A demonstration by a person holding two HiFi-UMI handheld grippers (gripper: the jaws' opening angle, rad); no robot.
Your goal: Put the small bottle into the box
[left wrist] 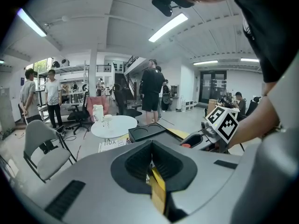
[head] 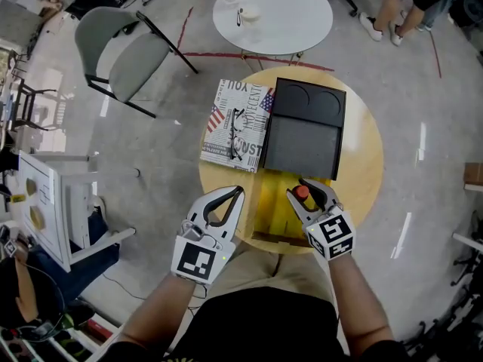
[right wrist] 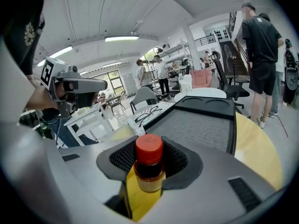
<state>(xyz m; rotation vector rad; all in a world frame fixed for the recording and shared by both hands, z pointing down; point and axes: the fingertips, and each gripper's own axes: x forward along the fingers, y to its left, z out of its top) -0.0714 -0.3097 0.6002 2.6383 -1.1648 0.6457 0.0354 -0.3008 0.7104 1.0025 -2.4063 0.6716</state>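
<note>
A small bottle with a red cap and amber glass stands upright between the pads of my right gripper, which is shut on it. In the right gripper view the bottle fills the middle of the gripper. Just beyond it on the round wooden table lies the open black box, with its grey-lined tray and a lid with two round hollows. My left gripper hovers at the table's front left edge, shut on nothing, its fingertips touching.
A newsprint-patterned pad with a pair of glasses lies left of the box. A yellow sheet lies at the table's front. Beyond stand a white round table, a grey chair and several people.
</note>
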